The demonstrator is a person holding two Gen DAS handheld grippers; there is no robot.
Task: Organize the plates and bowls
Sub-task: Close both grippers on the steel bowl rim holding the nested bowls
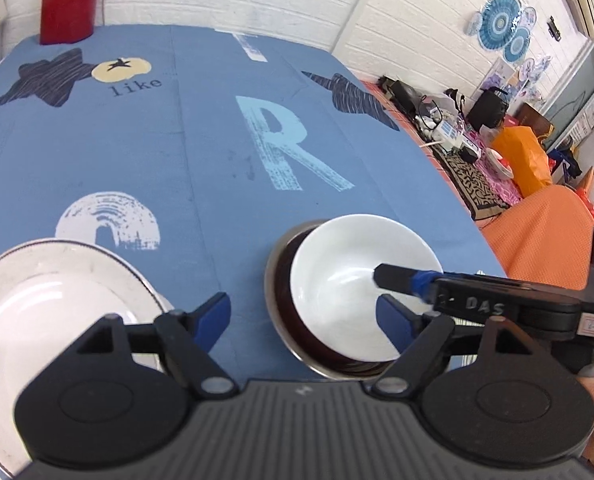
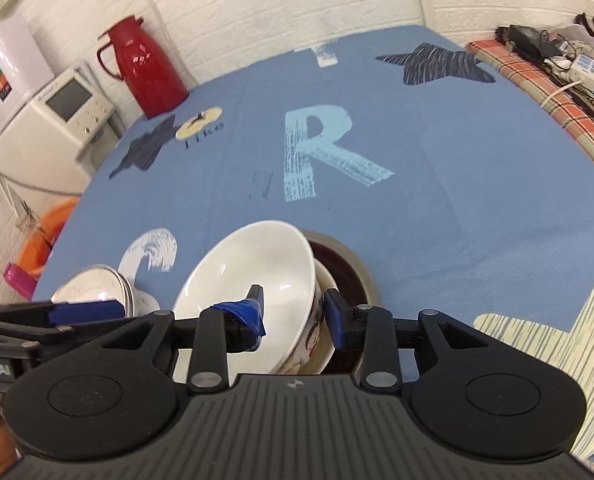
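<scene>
white bowl (image 2: 253,280): tipped up on its side, sitting in the steel bowl, inside facing left toward the plates. There's a printed pattern on its outer wall.
steel bowl (image 1: 281,280): on the counter, just this side of the big pale "R" (image 1: 285,140) printed on the cloth. Dark inside, and it looks like another pale bowl sits in it under the white one, can't say for sure.
right gripper (image 2: 293,312): clamped on the white bowl's rim, one finger inside the bowl, the other against the outside wall.
left gripper (image 1: 305,312): jaws spread wide with nothing between them, hanging above the counter between the plates and the steel bowl.
plates (image 1: 57,300): white with a dark rim line, left of the steel bowl, a short way apart from it. Looks like a small stack.
counter (image 1: 137,152): covered with a blue cloth with stars and letters.
red jug (image 2: 149,68): far corner of the counter, well behind the "R".
</scene>
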